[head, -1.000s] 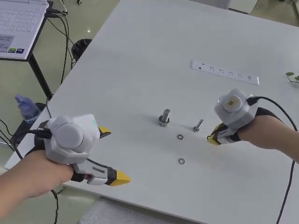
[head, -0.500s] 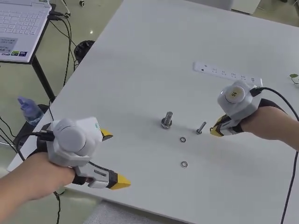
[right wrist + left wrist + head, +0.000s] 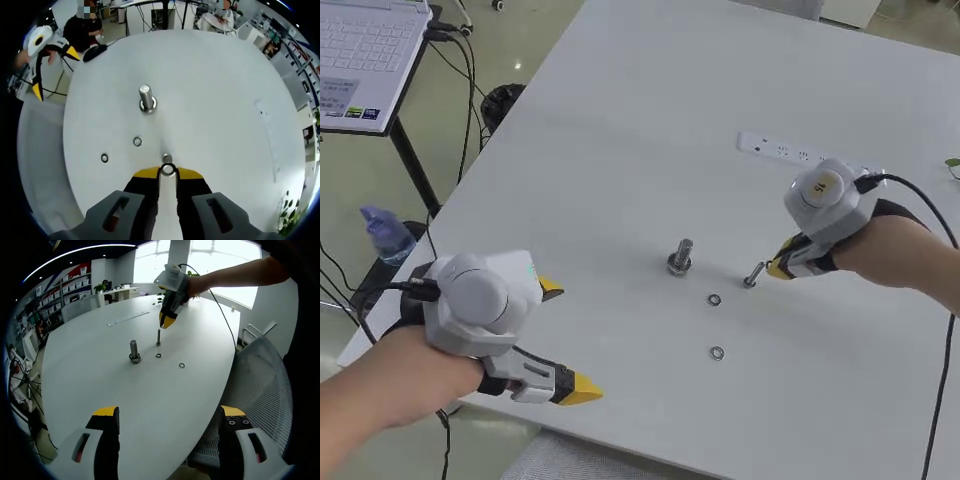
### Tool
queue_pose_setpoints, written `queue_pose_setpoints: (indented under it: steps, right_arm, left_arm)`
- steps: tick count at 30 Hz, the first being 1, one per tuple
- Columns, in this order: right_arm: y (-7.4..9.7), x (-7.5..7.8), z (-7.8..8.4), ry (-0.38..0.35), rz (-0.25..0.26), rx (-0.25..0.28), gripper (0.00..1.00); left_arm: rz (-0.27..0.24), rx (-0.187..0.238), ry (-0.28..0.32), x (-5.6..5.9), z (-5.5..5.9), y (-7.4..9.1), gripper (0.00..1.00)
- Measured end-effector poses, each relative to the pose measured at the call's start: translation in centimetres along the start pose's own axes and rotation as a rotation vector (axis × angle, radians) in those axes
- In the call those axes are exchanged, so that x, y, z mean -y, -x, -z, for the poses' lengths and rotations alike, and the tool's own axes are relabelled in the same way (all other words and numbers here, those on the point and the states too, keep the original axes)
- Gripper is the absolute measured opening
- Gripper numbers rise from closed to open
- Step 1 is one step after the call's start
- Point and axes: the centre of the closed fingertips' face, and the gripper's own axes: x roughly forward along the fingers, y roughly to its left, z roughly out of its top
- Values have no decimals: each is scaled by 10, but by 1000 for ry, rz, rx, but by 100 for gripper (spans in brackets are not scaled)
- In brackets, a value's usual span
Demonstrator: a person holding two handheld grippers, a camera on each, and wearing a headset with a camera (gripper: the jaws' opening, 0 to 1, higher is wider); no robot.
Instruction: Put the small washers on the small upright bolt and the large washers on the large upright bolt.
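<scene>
— Entry one, right gripper (image 3: 168, 173)?
— Lower centre of its own view. Jaws narrow, pinching a small washer (image 3: 168, 169) just over the small bolt (image 3: 166, 158). It was not yet dropped on, by my judgement.
— Left gripper (image 3: 167, 412)?
— Bottom of its view, jaws wide, nothing held.
— Outstanding stock?
— Upper loose washer (image 3: 714, 299) and lower loose washer (image 3: 717, 352) lay mid-frame on the table (image 3: 620, 150), below the large bolt (image 3: 681, 256). A ring (image 3: 677, 267) sat at that bolt's base; whether it was a washer I couldn't tell. Most of the job looked unfinished.
</scene>
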Motion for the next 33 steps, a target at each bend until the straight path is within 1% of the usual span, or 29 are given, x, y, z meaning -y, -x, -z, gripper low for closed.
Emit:
queue_pose_setpoints:
  steps: [3, 5, 11, 18, 24, 33]
  right_arm:
    - [-2, 1, -3, -2, -3, 2, 13]
    - [-3, 1, -5, 1, 1, 1, 13]
    - [-8, 3, -6, 6, -3, -7, 13]
    - [-12, 6, -3, 7, -5, -21, 13]
    - [-14, 7, -2, 6, -9, -25, 13]
    - [-17, 6, -2, 8, -15, -29, 13]
  left_arm:
    - [3, 8, 14, 1, 0, 1, 81]
    - [3, 14, 9, 1, -1, 1, 81]
    - [0, 15, 18, 0, 1, 2, 81]
    - [1, 3, 18, -2, 3, 0, 81]
    - [4, 3, 19, -3, 3, -2, 80]
    - [6, -3, 24, -4, 4, -2, 79]
